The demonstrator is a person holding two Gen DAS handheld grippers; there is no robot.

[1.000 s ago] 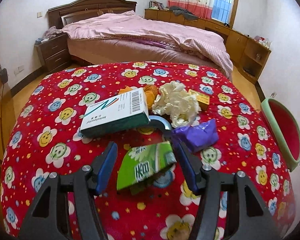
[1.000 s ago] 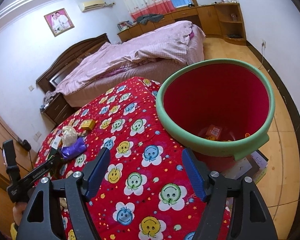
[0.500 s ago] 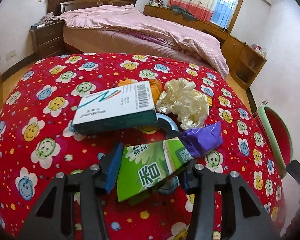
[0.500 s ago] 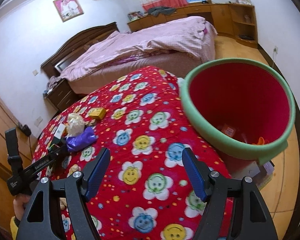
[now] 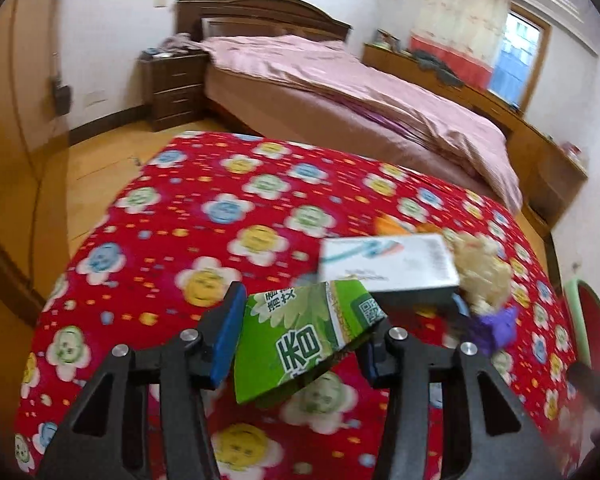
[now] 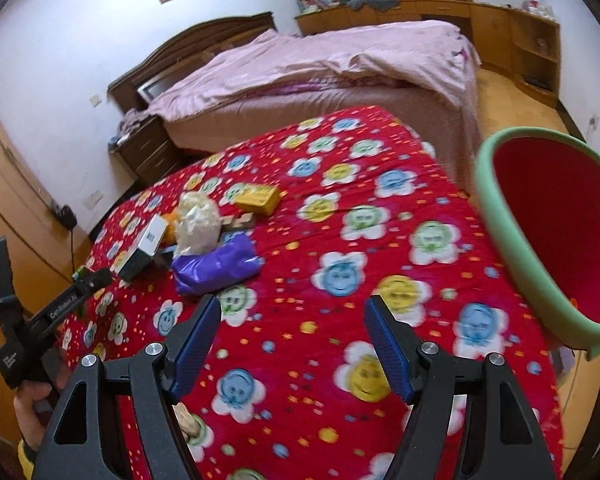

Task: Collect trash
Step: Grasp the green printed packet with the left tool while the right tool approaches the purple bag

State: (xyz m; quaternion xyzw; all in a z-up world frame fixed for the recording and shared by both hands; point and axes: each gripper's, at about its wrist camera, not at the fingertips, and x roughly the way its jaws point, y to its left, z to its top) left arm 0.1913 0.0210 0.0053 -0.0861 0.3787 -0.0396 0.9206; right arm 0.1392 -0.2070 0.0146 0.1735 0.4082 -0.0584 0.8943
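Bin [image 5: 584, 332] cut off by edge; box [image 5: 388, 264] print blurred

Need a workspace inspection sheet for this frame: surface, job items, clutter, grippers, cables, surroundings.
Surface: red flower-print cloth covering the table.
Job's things: green carton in the left gripper; white box, crumpled paper, purple wrapper, yellow box on the cloth; green-rimmed red bin beside the table.
Clutter: nothing seen beyond the trash.
Grippers: left shut on the carton; right gripper open, holding nothing.
Cables: one down the wall.
Surroundings: bed, nightstand, curtained window.
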